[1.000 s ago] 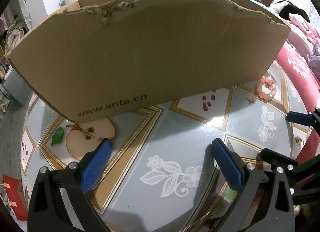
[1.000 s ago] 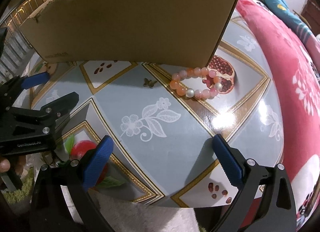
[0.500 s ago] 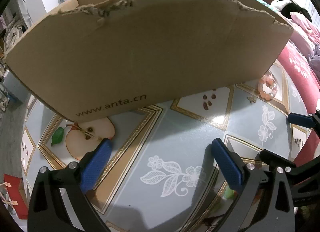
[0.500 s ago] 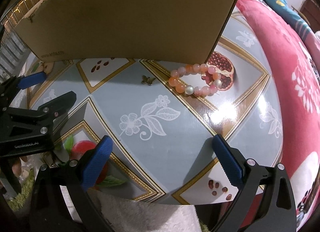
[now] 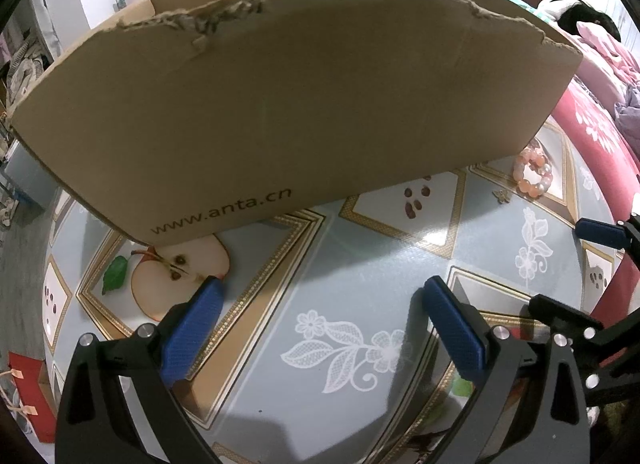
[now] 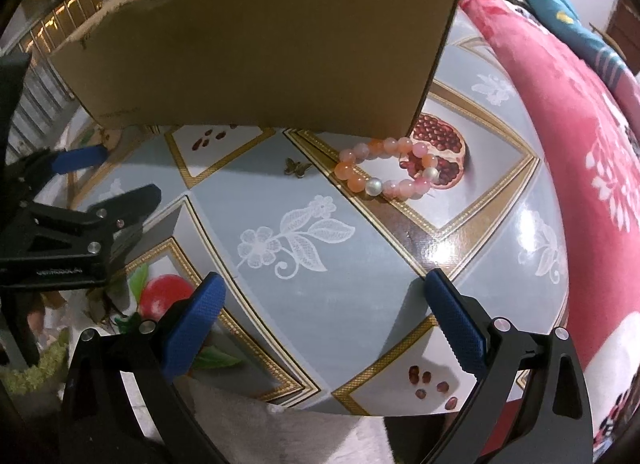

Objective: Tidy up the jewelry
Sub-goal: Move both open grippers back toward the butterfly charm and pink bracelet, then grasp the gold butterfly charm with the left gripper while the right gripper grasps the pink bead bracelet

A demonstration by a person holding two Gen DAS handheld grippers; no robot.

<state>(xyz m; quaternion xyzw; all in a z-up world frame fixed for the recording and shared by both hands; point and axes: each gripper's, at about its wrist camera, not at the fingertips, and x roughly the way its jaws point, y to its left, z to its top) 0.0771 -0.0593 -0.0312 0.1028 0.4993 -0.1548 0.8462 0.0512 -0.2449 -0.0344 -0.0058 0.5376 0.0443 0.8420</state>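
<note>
1. Left wrist view: my left gripper [image 5: 320, 306] is spread wide, nothing between the blue pads [image 5: 192, 324]. It hovers over the table [image 5: 360, 260] with the patterned fruit-print cloth.
2. Dead ahead of it: a cardboard box [image 5: 300, 111], torn top edge, "www.anta.cn" printed low on the near wall. It fills most of the view. I can't see inside it from here.
3. Beaded bracelet [image 5: 534, 175] lies far ahead and to the right of the left gripper, on the cloth just past the box's right corner. A small butterfly charm [image 5: 500, 195] sits just beside it, on the nearer left side.
4. Right gripper [image 5: 600, 232] shows at the right edge of this view; one blue pad is visible.
5. Right wrist view: my right gripper [image 6: 320, 304] is also spread wide, empty, low over the near table edge.
6. Bracelet [image 6: 390, 169] is ahead and slightly right of it, well apart from the pads, lying flat on the pomegranate print [image 6: 440, 147]. Its far side is touching or nearly touching the box's [image 6: 260, 47] bottom right corner; can't tell which.
7. Butterfly charm [image 6: 297, 167] is ahead, slightly left of centre, near the bracelet but not touching.
8. Left gripper [image 6: 104, 179] is visible off to the left, jaws apart.
</note>
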